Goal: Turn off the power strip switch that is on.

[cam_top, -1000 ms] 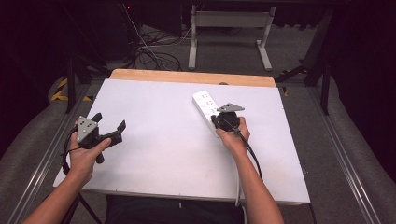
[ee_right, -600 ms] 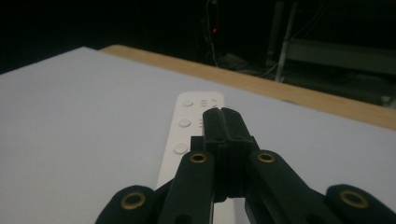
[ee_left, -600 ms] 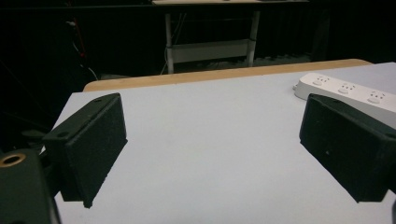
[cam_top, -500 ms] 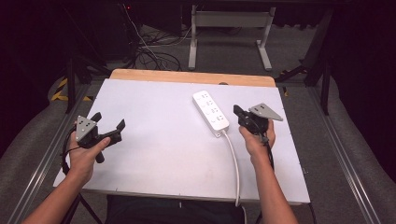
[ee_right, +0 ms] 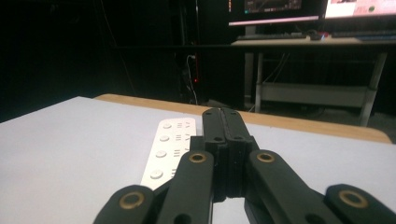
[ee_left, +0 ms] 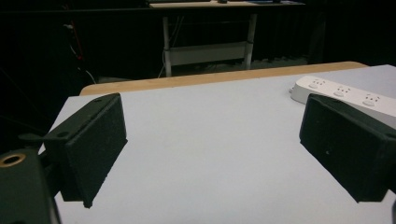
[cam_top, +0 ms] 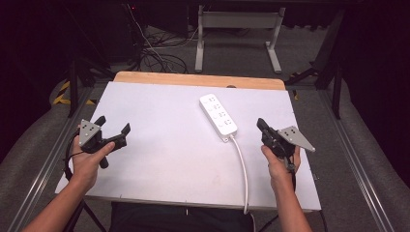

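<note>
1. The white table (cam_top: 164, 159) takes up most of the high view, with a strip of bare wood along its far edge and dark floor, cables and a metal desk frame past it.
2. Your arms come in from the bottom: left hand (cam_top: 89, 159) near the table's left edge, right hand (cam_top: 280, 162) toward the right edge, well apart from each other.
3. The white power strip (cam_top: 218, 113) lies flat, right of centre toward the far side, angled a bit. Its white cord (cam_top: 243, 169) runs back toward you and drops off the near edge. Nothing's touching it.
4. Your left gripper (cam_top: 112, 128) sits over the table's left side with its jaws spread wide and nothing between them. In the left gripper view the strip peeks out just behind the right-hand jaw.
5. Your right gripper (cam_top: 261, 125) is just right of the strip's cord end, not touching it. Its jaws are pressed together on nothing, pads flush in the right gripper view, the strip lying to their left.
</note>
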`<action>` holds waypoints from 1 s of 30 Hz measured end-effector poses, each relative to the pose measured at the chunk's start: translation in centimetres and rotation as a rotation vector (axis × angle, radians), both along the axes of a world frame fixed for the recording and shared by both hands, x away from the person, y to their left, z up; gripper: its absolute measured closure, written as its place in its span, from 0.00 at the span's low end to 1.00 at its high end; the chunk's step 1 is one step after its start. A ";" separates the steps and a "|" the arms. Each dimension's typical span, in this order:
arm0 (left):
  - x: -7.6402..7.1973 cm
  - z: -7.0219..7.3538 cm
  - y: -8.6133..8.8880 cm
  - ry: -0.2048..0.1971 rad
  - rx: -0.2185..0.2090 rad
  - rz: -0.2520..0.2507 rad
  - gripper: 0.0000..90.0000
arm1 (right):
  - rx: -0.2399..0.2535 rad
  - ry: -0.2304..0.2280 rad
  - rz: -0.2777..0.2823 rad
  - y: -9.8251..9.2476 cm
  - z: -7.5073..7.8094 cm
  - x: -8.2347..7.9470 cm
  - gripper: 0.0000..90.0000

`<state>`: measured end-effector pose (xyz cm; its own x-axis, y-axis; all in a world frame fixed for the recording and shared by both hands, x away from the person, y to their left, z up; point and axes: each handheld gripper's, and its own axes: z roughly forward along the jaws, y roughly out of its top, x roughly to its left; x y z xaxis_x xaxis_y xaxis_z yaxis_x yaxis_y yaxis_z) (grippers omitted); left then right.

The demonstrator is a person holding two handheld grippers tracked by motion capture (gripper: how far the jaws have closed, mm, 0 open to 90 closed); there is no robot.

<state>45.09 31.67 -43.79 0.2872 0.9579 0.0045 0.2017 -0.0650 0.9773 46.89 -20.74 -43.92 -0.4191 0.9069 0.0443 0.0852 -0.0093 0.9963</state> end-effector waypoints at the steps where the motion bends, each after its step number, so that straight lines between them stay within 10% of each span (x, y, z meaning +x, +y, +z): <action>1: 0.0 0.0 0.0 0.001 0.000 0.001 0.09 | 0.002 -0.030 -0.011 -0.1 0.1 -0.4 1.00; 20: 0.0 0.0 0.0 -0.001 0.006 -0.003 0.09 | 0.016 -0.052 -0.056 -1.1 0.1 -0.3 0.99; 30: 0.0 -0.1 -0.1 -0.001 0.000 -0.004 0.09 | 0.004 -0.027 -0.082 0.0 0.0 0.1 0.26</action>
<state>45.13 31.53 -43.87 0.2910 0.9567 0.0048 0.2003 -0.0658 0.9775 46.95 -20.74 -43.87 -0.3444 0.9381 0.0372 0.0567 -0.0188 0.9982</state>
